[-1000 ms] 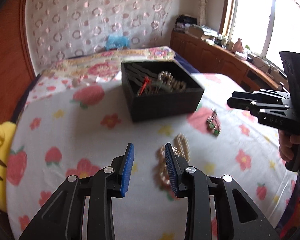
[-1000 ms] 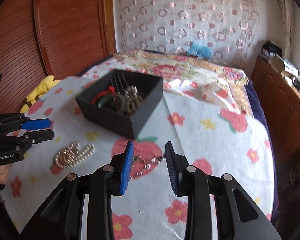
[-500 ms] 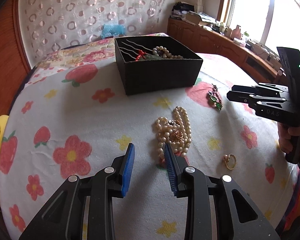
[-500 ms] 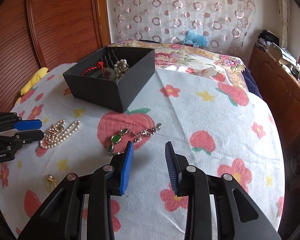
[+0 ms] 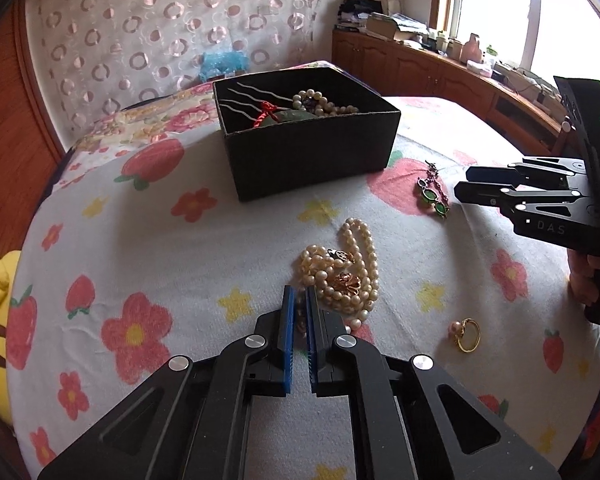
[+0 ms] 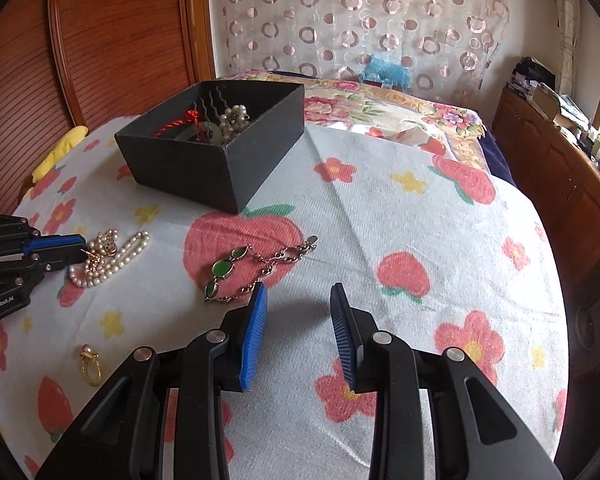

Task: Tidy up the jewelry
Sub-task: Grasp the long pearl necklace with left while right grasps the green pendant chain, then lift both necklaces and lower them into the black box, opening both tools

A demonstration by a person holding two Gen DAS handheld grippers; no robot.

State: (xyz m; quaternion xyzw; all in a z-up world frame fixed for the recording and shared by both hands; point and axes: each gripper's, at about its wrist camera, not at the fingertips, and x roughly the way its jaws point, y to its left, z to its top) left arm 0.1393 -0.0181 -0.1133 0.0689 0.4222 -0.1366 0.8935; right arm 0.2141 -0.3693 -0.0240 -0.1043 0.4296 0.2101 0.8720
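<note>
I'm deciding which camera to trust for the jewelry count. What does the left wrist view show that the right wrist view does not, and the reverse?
Only the left wrist view: the window and the left gripper head-on, jaws shut at the near edge of the pearl necklace.

Only the right wrist view: the wooden panel and the right gripper head-on, jaws open over bare cloth.

Both: the black box, the green-stone bracelet, the gold ring, the pearl necklace, and the flowered cloth.
</note>
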